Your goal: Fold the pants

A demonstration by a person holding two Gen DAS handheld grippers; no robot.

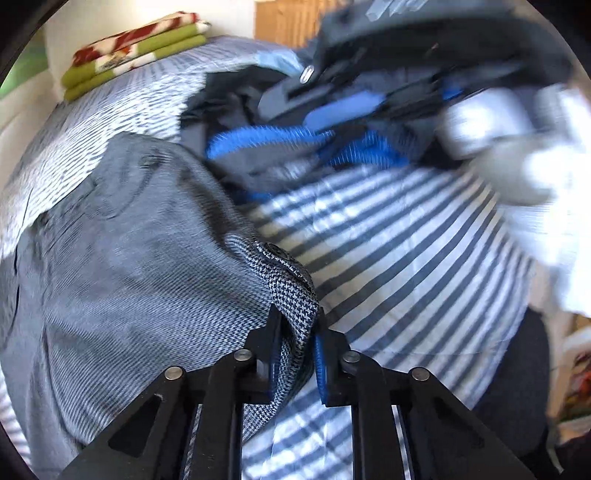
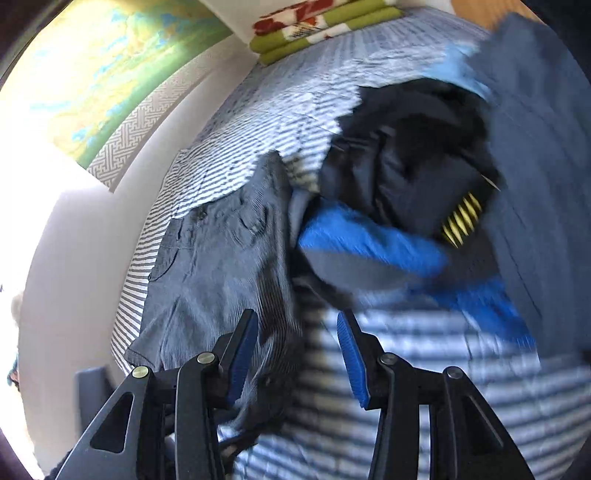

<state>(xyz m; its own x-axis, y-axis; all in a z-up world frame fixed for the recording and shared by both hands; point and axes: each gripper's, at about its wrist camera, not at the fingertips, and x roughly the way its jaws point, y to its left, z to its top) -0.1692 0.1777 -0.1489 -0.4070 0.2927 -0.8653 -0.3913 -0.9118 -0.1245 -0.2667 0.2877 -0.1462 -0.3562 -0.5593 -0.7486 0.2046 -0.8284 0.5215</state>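
Grey finely checked pants lie spread on a blue-and-white striped bed sheet. My left gripper is shut on a folded edge of the pants beside a dark button. In the right wrist view the same pants stretch away to the left. My right gripper stands open above their near edge, its left finger over the cloth and nothing pinched. The right gripper's blurred black frame and a white-clad hand show at the upper right of the left wrist view.
A heap of dark clothes with blue stripes lies just beyond the pants, with a blue garment to its right. A folded green and red blanket sits at the bed's far end. A white wall with a poster borders the left side.
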